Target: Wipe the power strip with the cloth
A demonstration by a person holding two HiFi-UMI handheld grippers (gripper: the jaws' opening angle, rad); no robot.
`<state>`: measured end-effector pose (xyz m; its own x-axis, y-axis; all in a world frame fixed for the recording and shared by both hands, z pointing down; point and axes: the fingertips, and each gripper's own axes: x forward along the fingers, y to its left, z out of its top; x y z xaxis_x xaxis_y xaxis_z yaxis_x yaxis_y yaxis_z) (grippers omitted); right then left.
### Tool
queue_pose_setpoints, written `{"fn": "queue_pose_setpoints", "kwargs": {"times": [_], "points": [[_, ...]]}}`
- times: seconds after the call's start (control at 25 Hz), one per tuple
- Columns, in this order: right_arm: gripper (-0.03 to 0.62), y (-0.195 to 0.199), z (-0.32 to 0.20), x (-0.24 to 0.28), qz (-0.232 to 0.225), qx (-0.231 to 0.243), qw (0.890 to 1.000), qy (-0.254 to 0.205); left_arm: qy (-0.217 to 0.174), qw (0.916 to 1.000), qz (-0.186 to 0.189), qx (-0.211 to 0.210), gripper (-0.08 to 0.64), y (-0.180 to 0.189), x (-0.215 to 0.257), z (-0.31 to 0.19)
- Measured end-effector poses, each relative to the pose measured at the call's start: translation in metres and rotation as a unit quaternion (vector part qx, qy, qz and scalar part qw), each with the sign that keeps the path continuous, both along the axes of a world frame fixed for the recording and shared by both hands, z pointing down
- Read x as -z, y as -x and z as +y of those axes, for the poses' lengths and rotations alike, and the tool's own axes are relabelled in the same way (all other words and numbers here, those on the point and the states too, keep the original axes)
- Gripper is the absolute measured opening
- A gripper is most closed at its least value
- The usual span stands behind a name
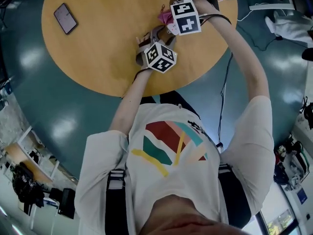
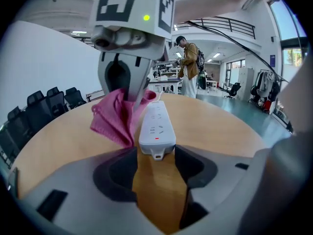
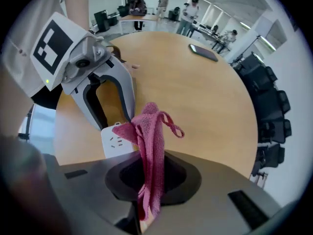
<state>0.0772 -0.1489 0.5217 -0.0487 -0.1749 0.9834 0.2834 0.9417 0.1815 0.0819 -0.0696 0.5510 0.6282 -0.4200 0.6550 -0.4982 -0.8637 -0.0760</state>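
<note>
A white power strip (image 2: pixel 156 126) lies on the round wooden table (image 1: pixel 98 48), pointing away from my left gripper (image 2: pixel 156 152). That gripper's jaws stand wide and press on the strip's near end from both sides. My right gripper (image 3: pixel 149 180) is shut on a pink cloth (image 3: pixel 149 136), which is bunched between its jaws. In the left gripper view the cloth (image 2: pixel 115 119) hangs from the right gripper (image 2: pixel 128 94) against the strip's left side. In the head view both grippers meet at the table's far right, left (image 1: pixel 149 40) and right (image 1: pixel 170 24).
A dark phone (image 1: pixel 65 18) lies at the table's far left, away from both grippers. A thin cable (image 1: pixel 224 87) runs down to the floor off the table's right edge. Black chairs (image 3: pixel 271 111) stand round the table, and people (image 2: pixel 188 62) stand far behind it.
</note>
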Motion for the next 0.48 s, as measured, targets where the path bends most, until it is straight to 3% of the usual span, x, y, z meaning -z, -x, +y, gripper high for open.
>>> {"fn": "queue_pose_setpoints", "kwargs": {"times": [0.16, 0.32, 0.48], "points": [[0.038, 0.016, 0.006, -0.017, 0.025, 0.056, 0.997, 0.043, -0.001, 1.0000, 0.001, 0.002, 0.282, 0.002, 0.000, -0.006], [0.040, 0.013, 0.018, -0.026, 0.082, 0.156, 0.984, 0.034, -0.008, 1.0000, 0.000, 0.005, 0.282, 0.008, -0.001, -0.010], [0.039, 0.015, 0.026, -0.027, 0.089, 0.221, 0.971, 0.032, -0.009, 0.9999, 0.000, 0.007, 0.282, 0.008, -0.003, -0.010]]}}
